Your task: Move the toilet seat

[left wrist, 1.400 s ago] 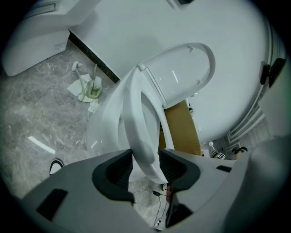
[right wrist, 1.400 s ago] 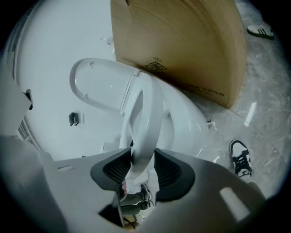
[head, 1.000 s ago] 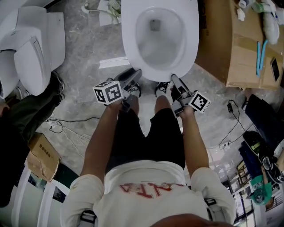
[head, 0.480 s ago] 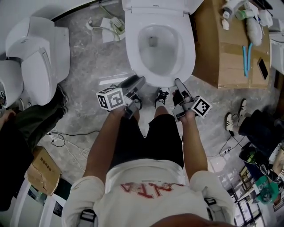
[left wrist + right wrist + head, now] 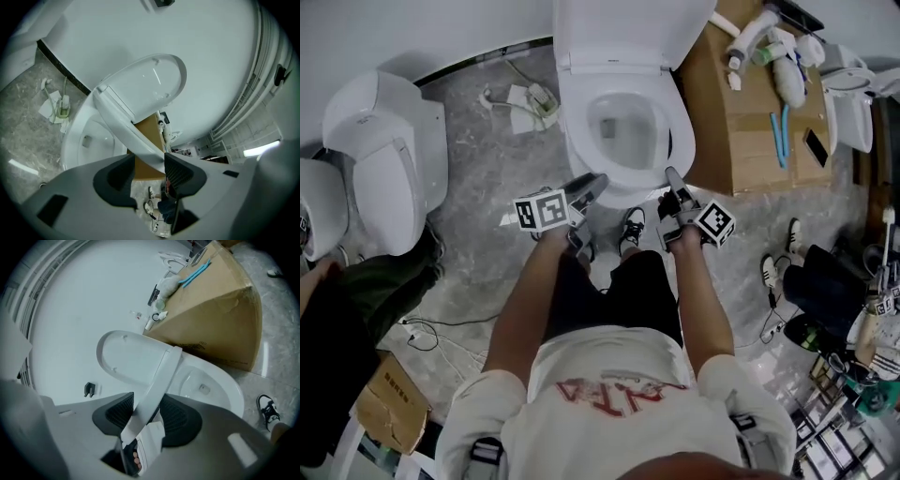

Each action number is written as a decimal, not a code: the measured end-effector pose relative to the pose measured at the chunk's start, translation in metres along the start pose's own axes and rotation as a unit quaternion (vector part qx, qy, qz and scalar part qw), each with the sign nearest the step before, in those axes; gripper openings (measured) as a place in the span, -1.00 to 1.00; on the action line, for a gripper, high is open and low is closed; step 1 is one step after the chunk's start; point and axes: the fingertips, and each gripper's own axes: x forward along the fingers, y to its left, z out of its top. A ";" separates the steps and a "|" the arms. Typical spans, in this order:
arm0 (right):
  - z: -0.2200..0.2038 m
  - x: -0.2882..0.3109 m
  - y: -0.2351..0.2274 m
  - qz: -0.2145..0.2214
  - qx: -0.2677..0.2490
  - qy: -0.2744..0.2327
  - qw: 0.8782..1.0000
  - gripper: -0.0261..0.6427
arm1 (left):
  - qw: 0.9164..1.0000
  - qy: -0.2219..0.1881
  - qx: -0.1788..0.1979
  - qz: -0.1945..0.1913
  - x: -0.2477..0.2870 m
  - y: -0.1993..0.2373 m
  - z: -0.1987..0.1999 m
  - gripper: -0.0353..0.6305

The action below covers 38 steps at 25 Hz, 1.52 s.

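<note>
Fingers of left gripper (image 5: 149, 161) and right gripper (image 5: 146, 401) clamp the half-raised toilet seat (image 5: 161, 376) — right jaws just easing wider — its near rim lost behind the pads.

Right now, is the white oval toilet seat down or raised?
Raised partway: the white oval toilet seat slants up off the ceramic bowl.

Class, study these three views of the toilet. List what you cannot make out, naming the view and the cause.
Lid: head view, top cut off by the upper edge.
Bowl: left gripper view, part lies behind the raised seat.
Items on the box: head view, too small to name.
Bystander: head view, mostly cut off by the left edge.
</note>
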 end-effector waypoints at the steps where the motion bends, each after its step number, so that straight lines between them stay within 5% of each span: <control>1: 0.003 0.001 0.004 0.000 0.004 -0.005 1.000 -0.40 | 1.000 -0.001 0.001 -0.002 0.000 -0.004 0.003 -0.33; 9: 0.025 0.017 0.041 0.032 -0.006 0.008 0.999 -0.38 | 0.999 -0.019 0.033 0.006 0.002 -0.028 0.032 -0.33; 26: 0.064 0.051 0.108 0.107 -0.038 0.072 0.991 -0.29 | 0.996 -0.088 0.020 0.015 0.005 -0.070 0.101 -0.32; 38: 0.089 0.068 0.142 0.160 -0.030 0.065 0.985 -0.39 | 0.992 -0.124 0.016 0.007 0.011 -0.088 0.146 -0.32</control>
